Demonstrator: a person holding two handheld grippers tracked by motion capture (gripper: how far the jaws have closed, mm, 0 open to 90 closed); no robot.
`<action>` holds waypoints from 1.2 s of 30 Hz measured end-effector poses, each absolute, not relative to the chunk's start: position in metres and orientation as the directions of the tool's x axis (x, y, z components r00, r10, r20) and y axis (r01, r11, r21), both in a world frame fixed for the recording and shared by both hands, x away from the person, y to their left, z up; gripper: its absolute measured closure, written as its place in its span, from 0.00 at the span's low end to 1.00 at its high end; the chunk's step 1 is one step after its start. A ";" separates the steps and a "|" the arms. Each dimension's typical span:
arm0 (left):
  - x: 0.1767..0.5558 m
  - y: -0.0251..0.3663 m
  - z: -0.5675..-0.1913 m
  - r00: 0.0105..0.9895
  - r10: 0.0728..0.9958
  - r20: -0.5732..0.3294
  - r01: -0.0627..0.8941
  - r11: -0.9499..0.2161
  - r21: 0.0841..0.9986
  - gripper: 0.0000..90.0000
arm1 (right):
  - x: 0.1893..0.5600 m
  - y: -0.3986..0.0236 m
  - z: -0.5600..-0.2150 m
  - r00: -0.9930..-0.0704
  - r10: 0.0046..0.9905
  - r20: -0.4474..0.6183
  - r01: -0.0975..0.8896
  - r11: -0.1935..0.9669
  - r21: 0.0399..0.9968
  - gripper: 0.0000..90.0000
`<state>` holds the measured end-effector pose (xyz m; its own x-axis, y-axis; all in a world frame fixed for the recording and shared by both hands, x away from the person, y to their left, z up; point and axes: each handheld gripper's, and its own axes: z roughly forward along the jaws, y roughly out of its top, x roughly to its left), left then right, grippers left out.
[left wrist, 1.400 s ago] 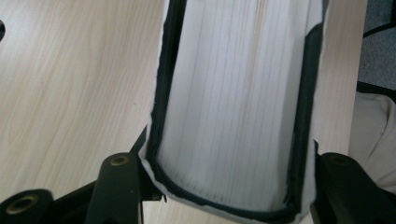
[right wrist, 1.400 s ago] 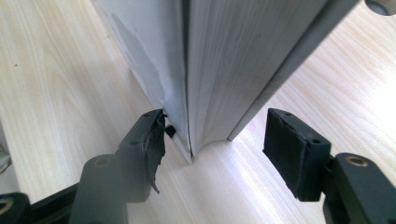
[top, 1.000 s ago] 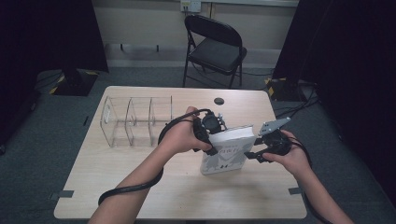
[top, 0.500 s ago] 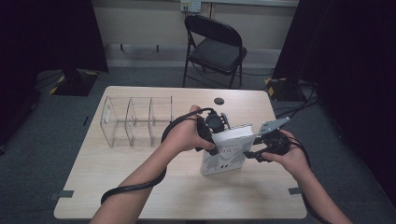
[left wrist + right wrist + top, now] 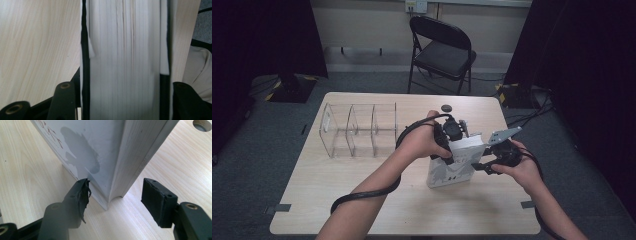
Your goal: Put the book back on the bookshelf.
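A thick white book (image 5: 451, 172) stands upright on the wooden table (image 5: 362, 200), its cover with grey figures facing me. My left gripper (image 5: 453, 136) comes down over its top edge. In the left gripper view the page block (image 5: 125, 50) runs between the jaws of the left gripper (image 5: 125, 100); they have just been opening, and a thin gap shows beside the left one. My right gripper (image 5: 484, 165) is at the book's right edge. In the right gripper view this gripper (image 5: 117, 197) is open around the book's lower corner (image 5: 110, 177), with the right pad (image 5: 156, 200) clear of it.
A clear plastic organiser (image 5: 357, 130) with three compartments stands at the table's left, a short way from the book. A small round hole (image 5: 446, 108) lies in the tabletop behind the hands. A black folding chair (image 5: 442, 50) stands beyond the far edge.
My left hand has slid slightly to the right along the book's top. The book and the right hand have stayed where they were.
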<state>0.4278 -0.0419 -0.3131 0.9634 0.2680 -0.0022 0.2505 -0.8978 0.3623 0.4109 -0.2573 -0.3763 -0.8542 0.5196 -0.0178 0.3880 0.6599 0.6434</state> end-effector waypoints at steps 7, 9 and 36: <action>0.432 -0.047 -0.316 0.961 0.274 -0.026 0.264 -0.892 0.367 0.52 | 0.411 -0.261 -0.376 -0.853 0.522 -0.012 0.389 0.650 0.652 0.42; 0.432 -0.049 -0.318 0.962 0.272 -0.030 0.264 -0.891 0.369 0.52 | 0.411 -0.261 -0.376 -0.852 0.523 -0.011 0.390 0.650 0.652 0.42; 0.435 -0.052 -0.323 0.950 0.304 -0.077 0.310 -0.875 0.373 0.51 | 0.409 -0.260 -0.375 -0.856 0.517 -0.008 0.390 0.655 0.646 0.42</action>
